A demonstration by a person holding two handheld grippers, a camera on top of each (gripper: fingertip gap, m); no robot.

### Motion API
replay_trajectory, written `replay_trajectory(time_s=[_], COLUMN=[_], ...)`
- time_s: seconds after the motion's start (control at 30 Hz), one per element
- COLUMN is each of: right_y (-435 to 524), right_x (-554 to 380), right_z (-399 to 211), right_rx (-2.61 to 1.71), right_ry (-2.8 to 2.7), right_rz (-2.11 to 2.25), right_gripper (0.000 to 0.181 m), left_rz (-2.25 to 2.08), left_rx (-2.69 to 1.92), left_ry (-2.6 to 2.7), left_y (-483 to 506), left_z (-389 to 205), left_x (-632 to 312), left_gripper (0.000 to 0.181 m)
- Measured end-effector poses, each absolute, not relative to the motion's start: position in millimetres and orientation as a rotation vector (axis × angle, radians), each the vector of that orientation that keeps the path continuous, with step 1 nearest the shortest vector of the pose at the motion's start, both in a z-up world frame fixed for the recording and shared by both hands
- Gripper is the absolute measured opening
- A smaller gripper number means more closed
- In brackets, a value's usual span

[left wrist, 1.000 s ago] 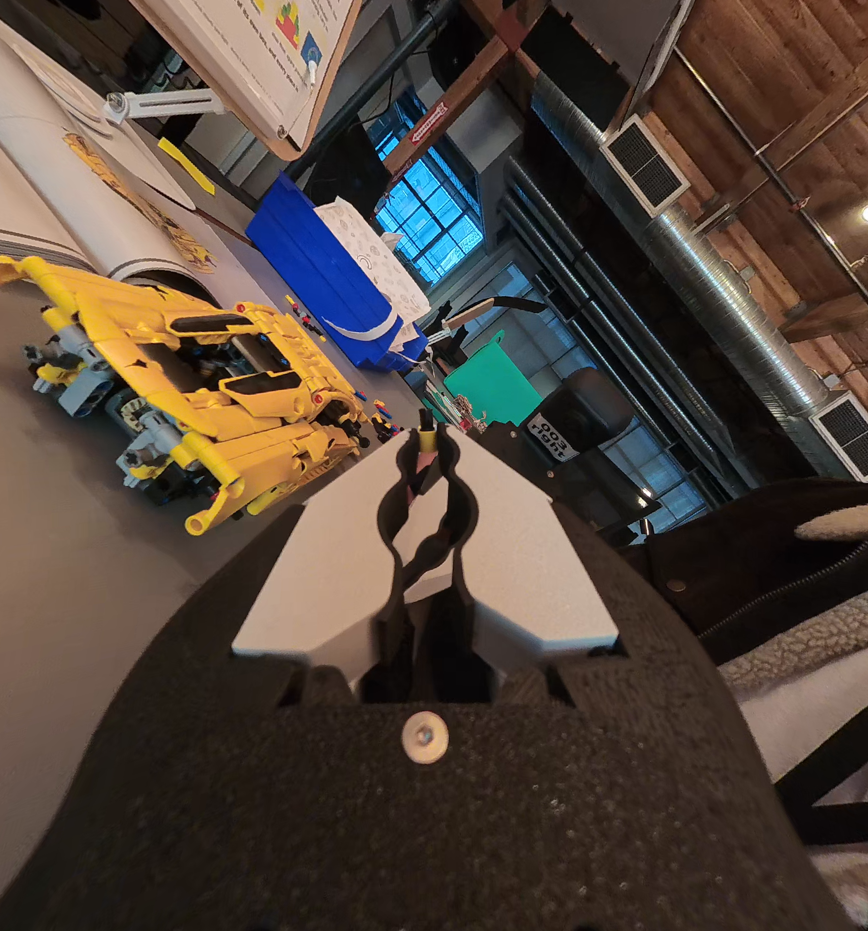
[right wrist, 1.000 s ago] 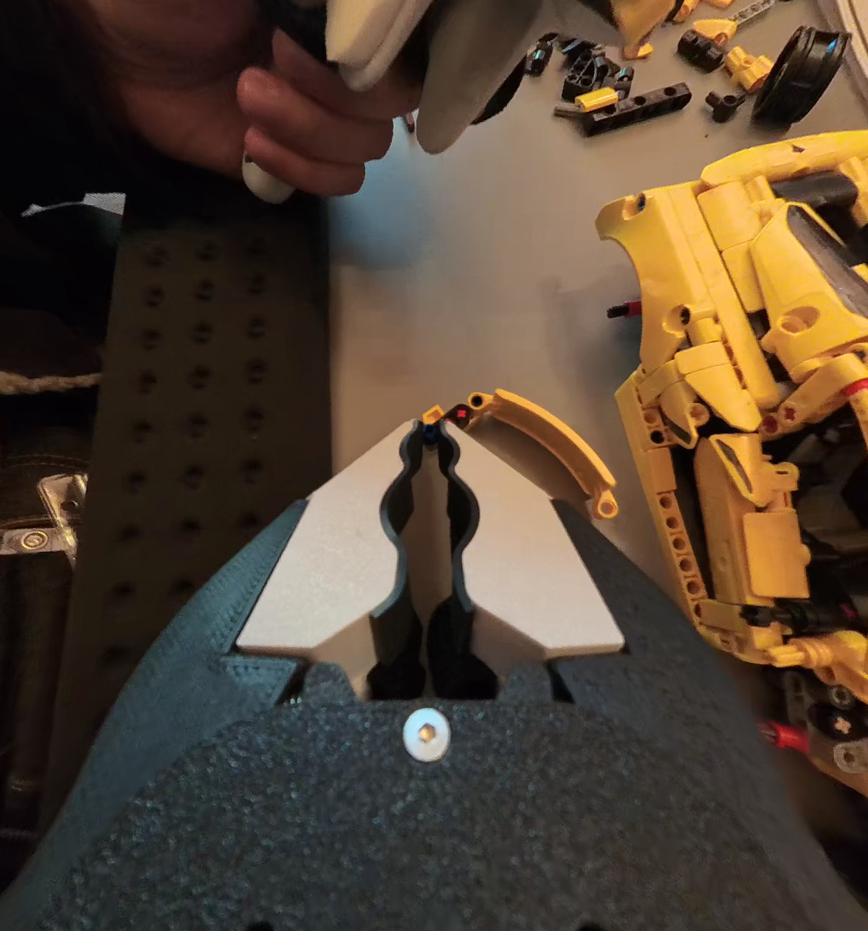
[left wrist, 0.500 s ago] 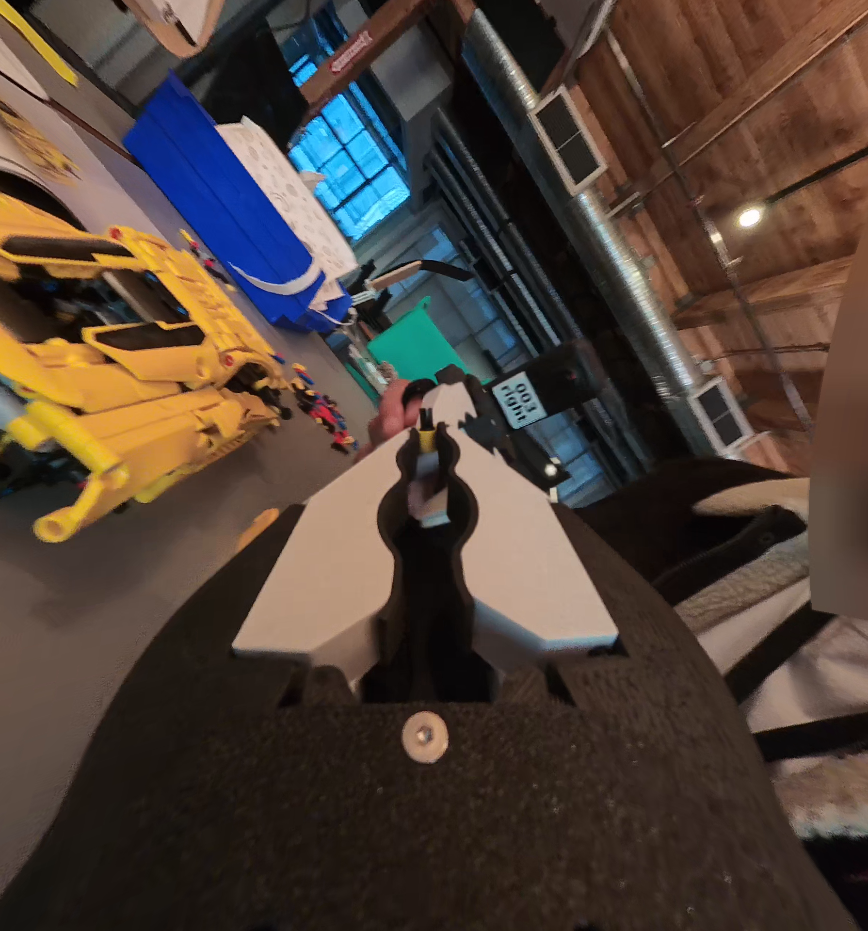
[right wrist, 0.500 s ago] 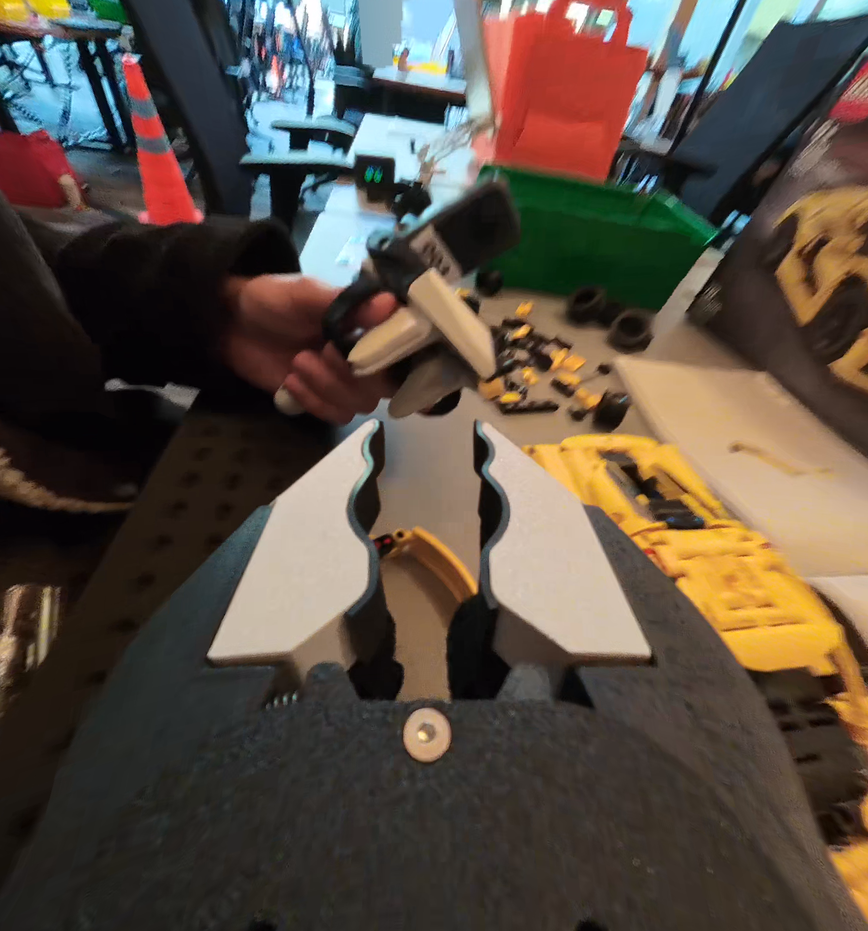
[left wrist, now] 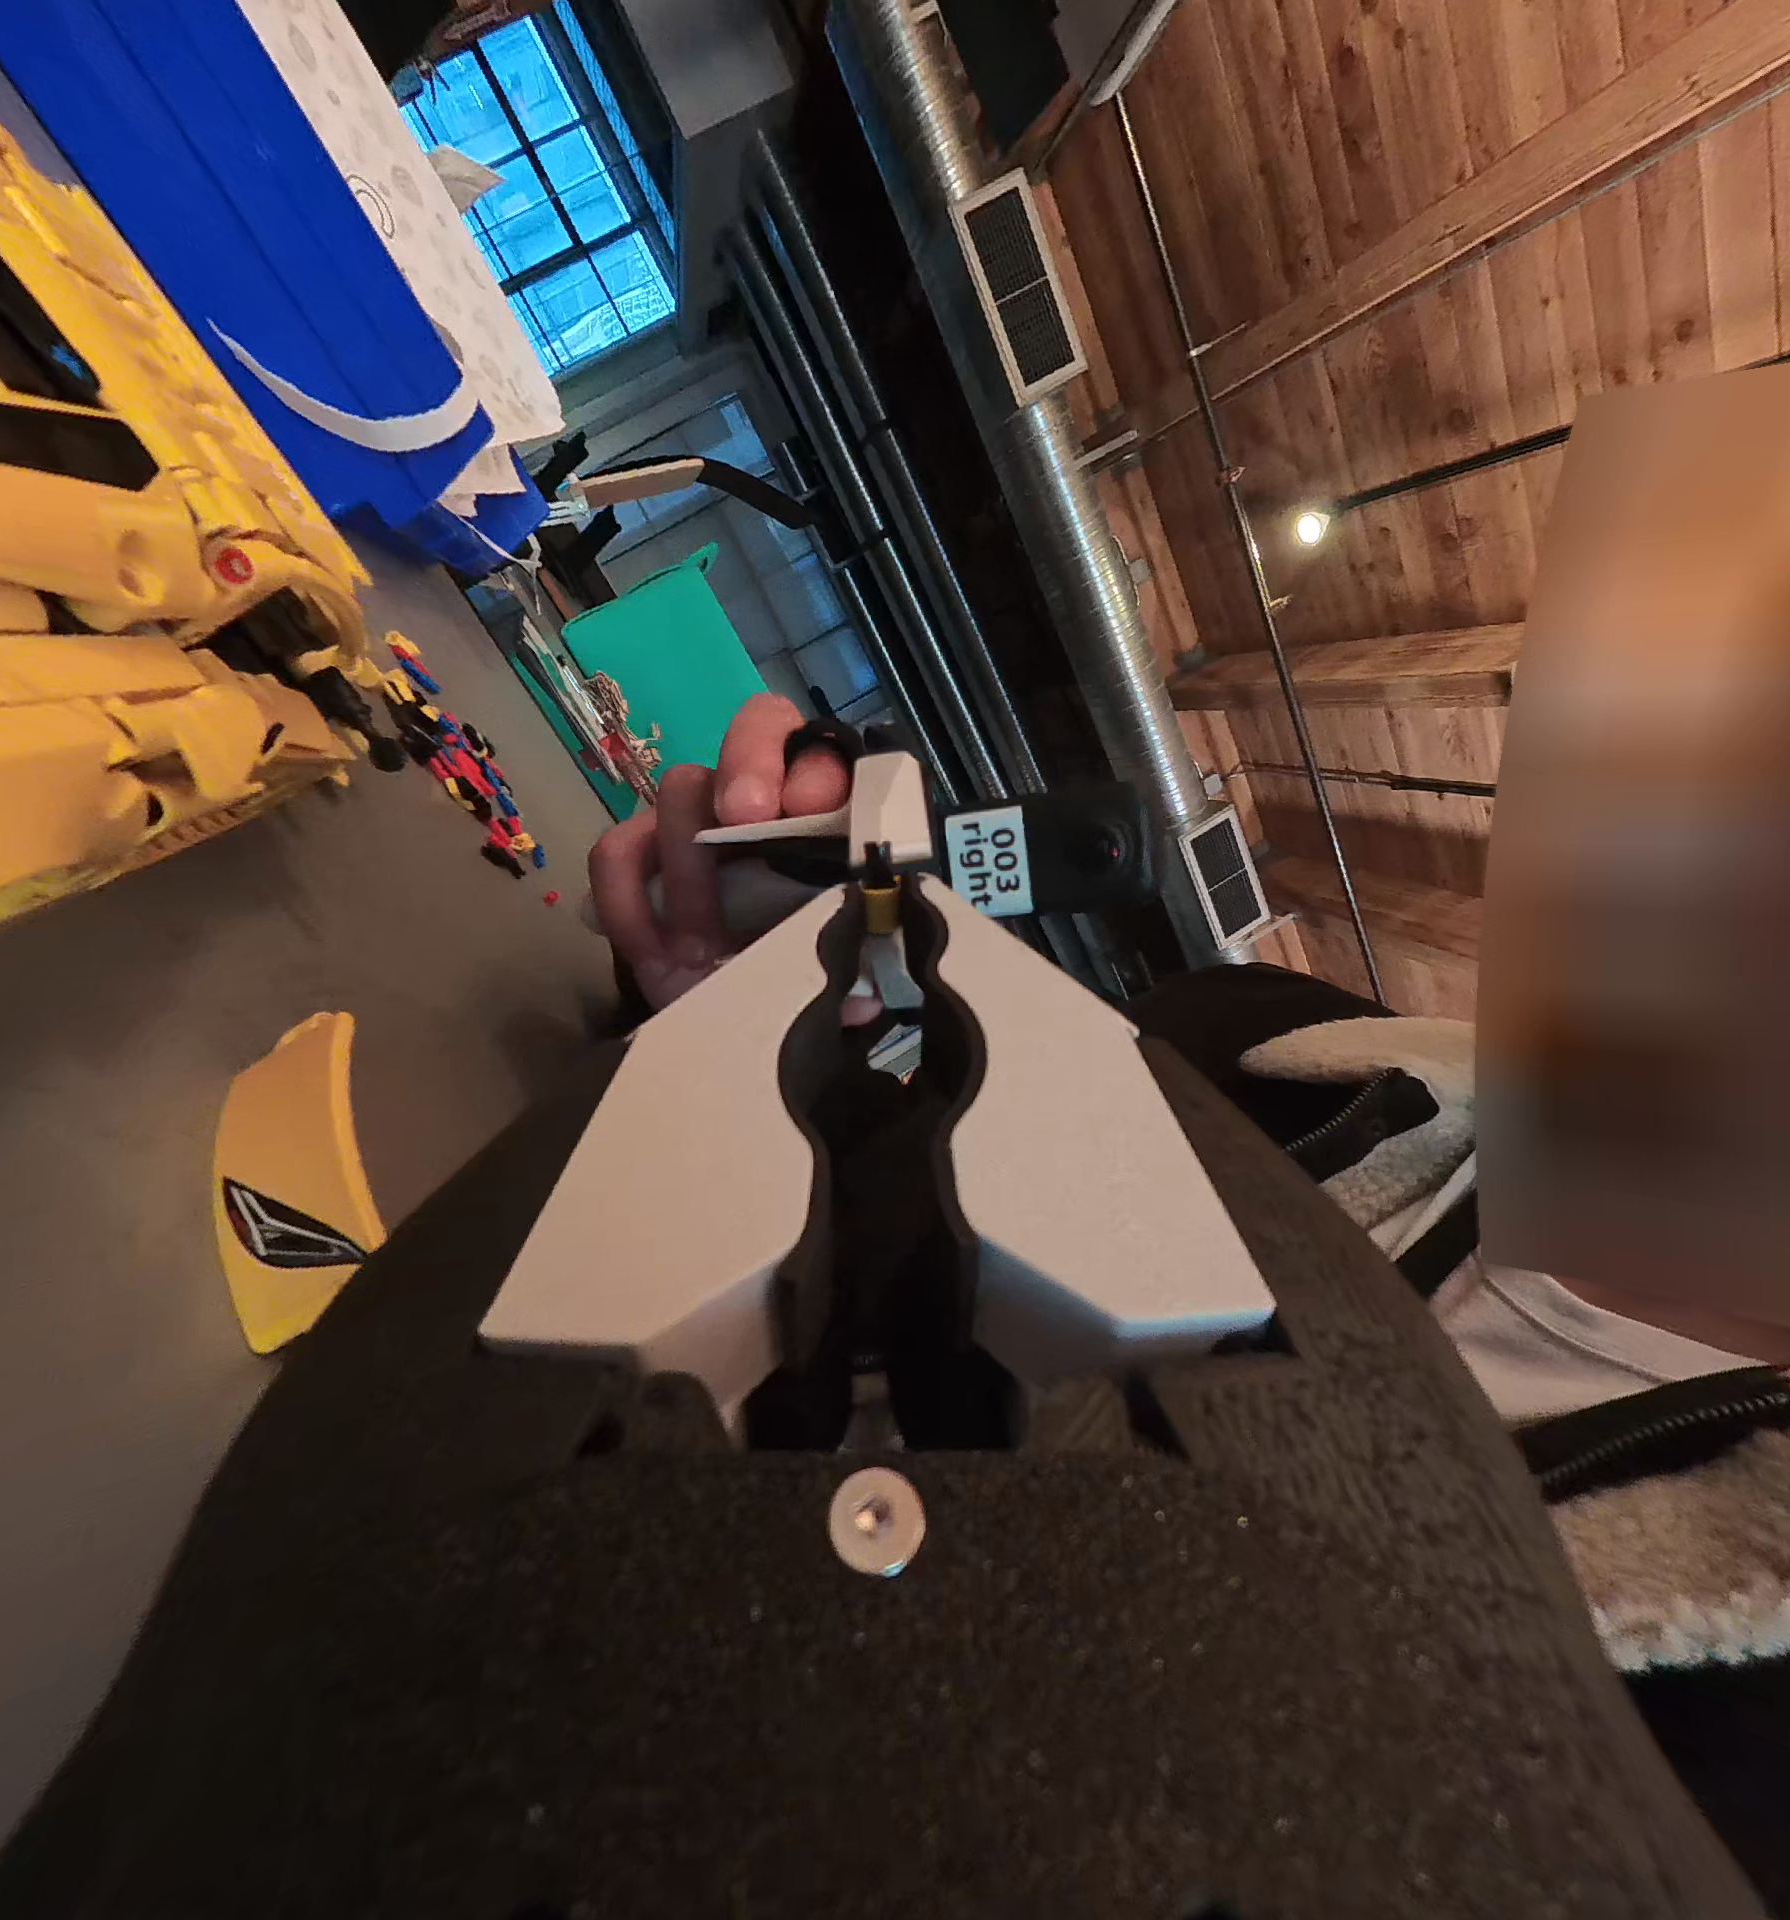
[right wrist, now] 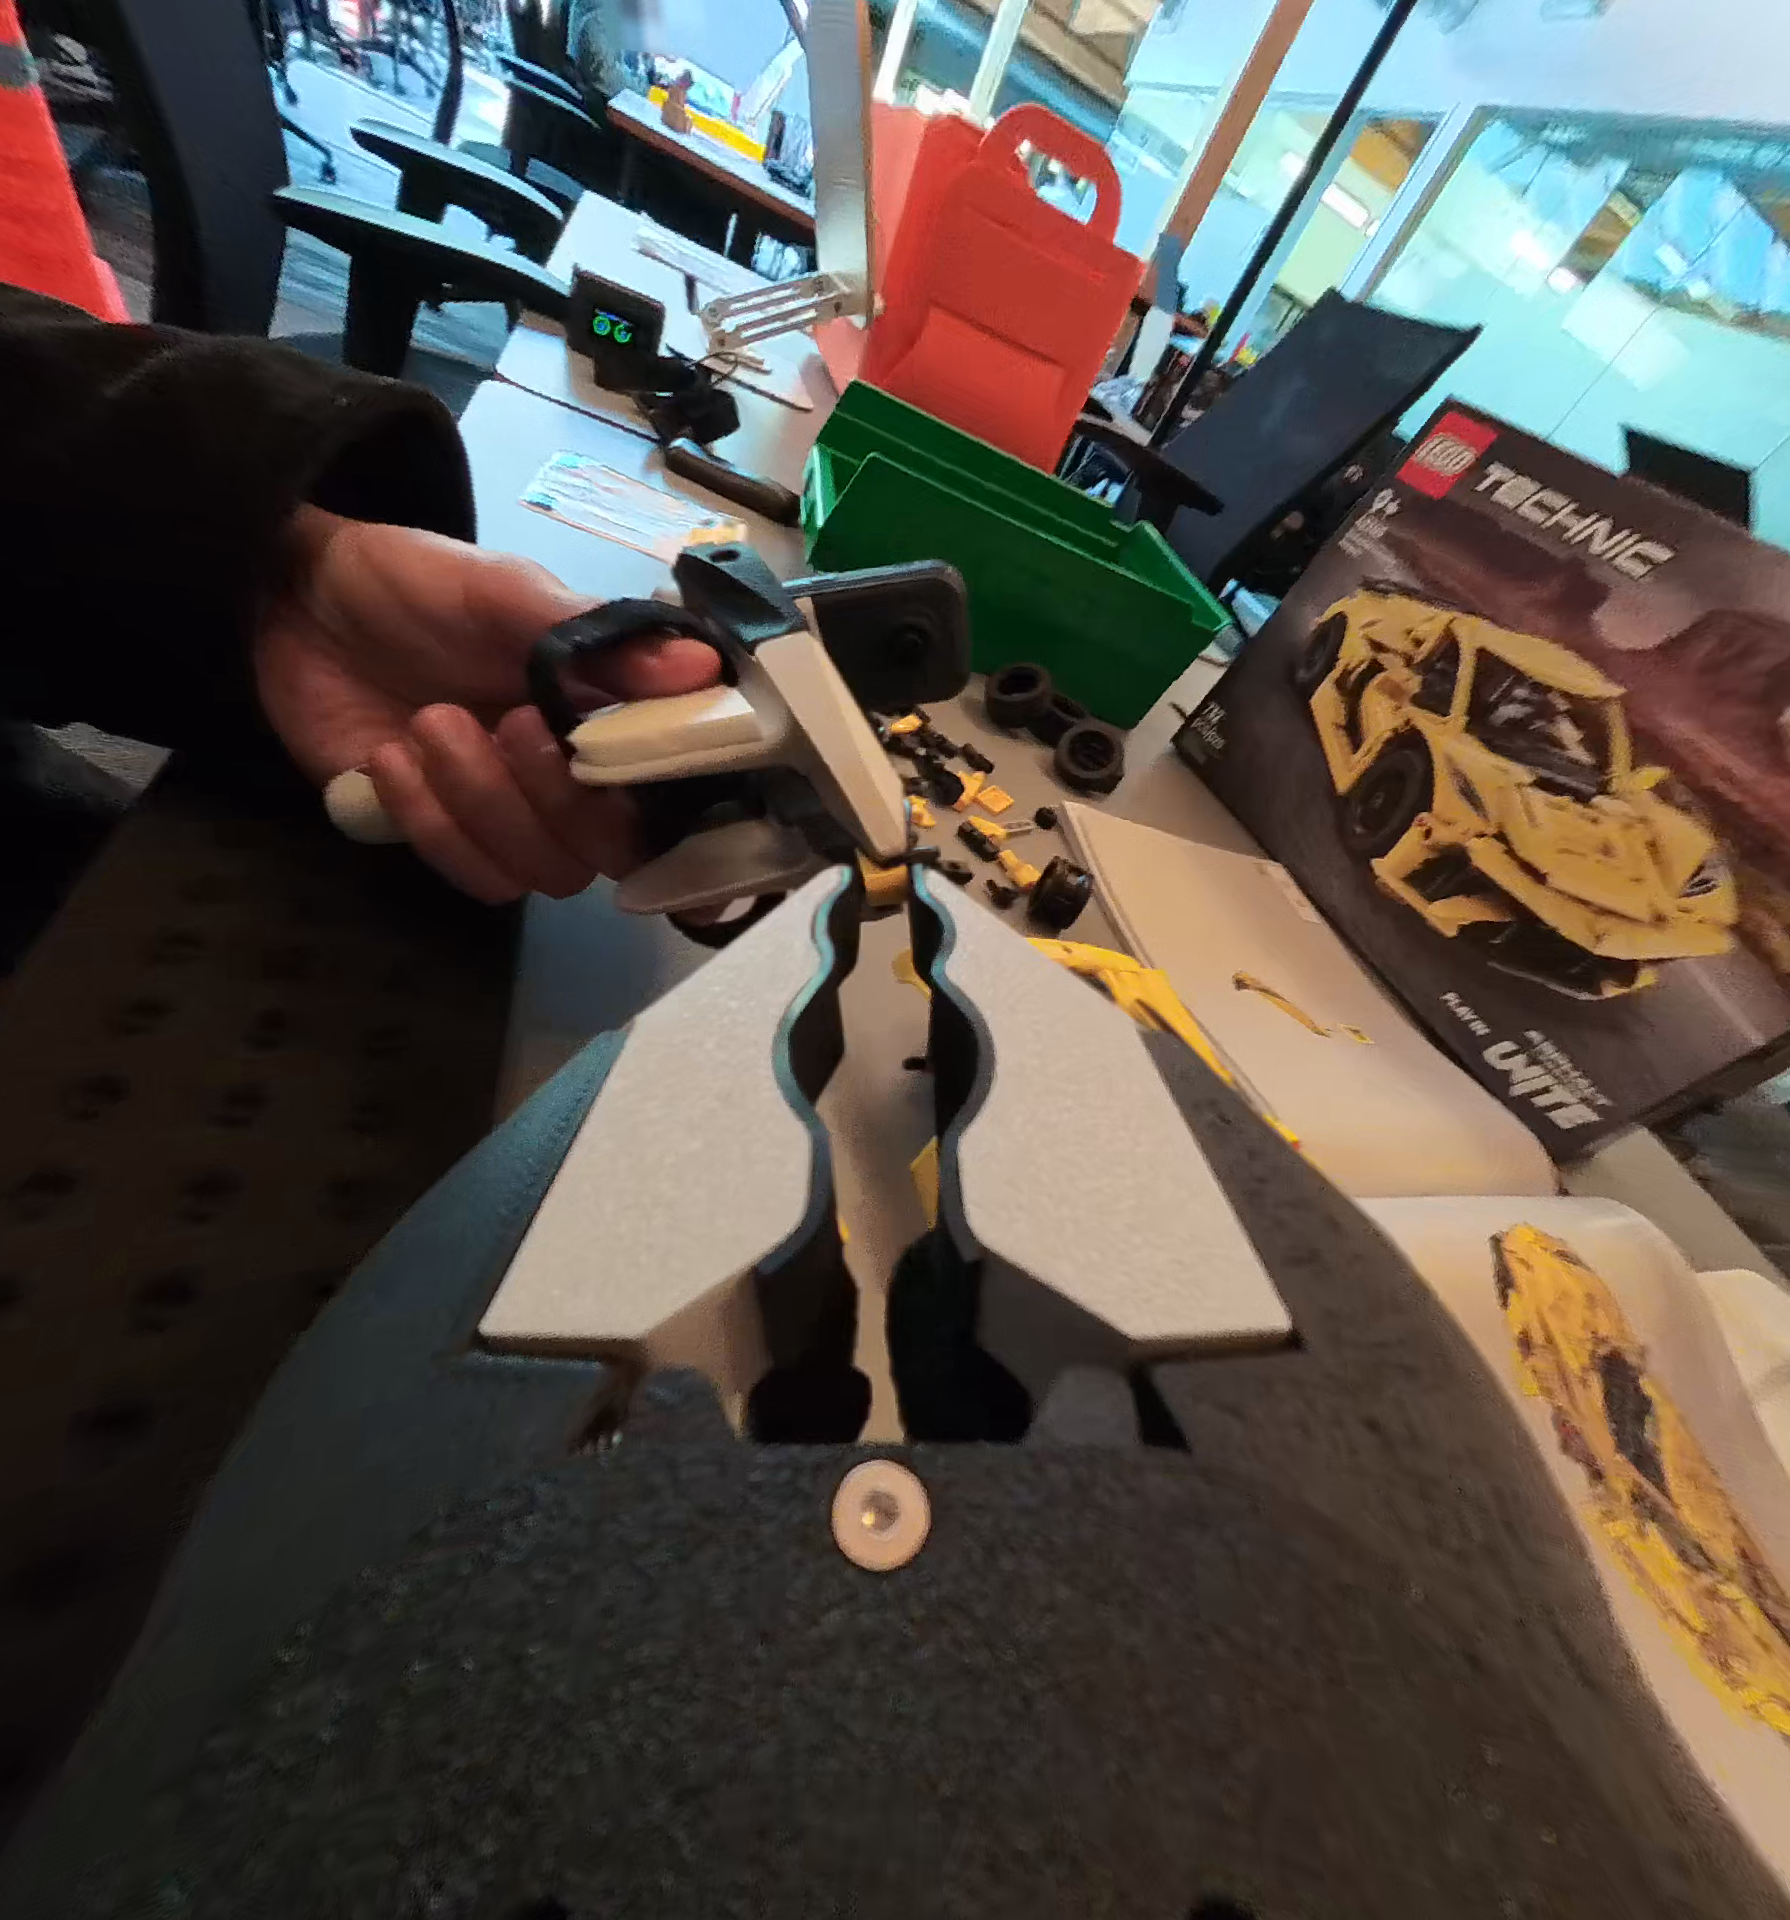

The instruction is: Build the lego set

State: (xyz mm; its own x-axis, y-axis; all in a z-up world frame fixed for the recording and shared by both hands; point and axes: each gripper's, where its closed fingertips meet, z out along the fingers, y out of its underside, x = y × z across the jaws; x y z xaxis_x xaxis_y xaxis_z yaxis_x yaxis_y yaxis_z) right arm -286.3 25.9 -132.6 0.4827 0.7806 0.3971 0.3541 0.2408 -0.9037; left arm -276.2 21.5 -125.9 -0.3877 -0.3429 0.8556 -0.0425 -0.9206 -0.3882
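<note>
Left wrist view. Left gripper [left wrist: 878, 902]: fingers pressed together on a small yellow piece [left wrist: 877, 906] with a black pin standing out of it, held up in the air above the bench [left wrist: 143, 1039]. Right gripper [left wrist: 875, 831]: farther off, held in a hand [left wrist: 683, 873], its tips meeting the same small piece from the opposite side; a camera with a label sits on it. Curved yellow panel [left wrist: 293, 1174] with a dark emblem: lying on the bench near the left gripper's body. Yellow car model [left wrist: 112, 582]: partly built, on the bench toward the left edge of the view. Loose small parts [left wrist: 465, 769], red, blue and black: scattered just beyond the model. Blue bin [left wrist: 278, 260]: at the far side of the bench.

Right wrist view. Right gripper [right wrist: 883, 883]: fingers nearly together, pinching the small yellow piece at the tips. Left gripper [right wrist: 896, 831]: held in a hand [right wrist: 455, 707], its tips closed on the same piece from above. Black tyres [right wrist: 1052, 717] and yellow and black parts: on the bench behind the grippers. Green bin [right wrist: 1005, 592]: farther back. Set box [right wrist: 1556, 790]: standing at the right. Open instruction booklet [right wrist: 1639, 1455]: lower right.
</note>
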Motion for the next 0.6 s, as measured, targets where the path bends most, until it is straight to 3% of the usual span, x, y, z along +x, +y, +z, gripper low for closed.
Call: replay_trajectory(time_s=[0.33,0.6], right_y=[26.0,26.2], right_x=[-281.7,-282.8], right_z=[-128.6,-130.2], right_rx=[-1.323,-1.286], right_ry=[-1.079,-1.066], right_rz=[0.352,0.277], right_gripper=[0.000,0.012], left_rz=[-2.414,-2.435], left_rx=[-1.668,-1.672], left_ry=[0.485,0.476], left_y=[24.7,24.5], left_z=[-131.5,-132.2], left_x=[-275.9,-276.2], left_gripper=[0.007,0.007])
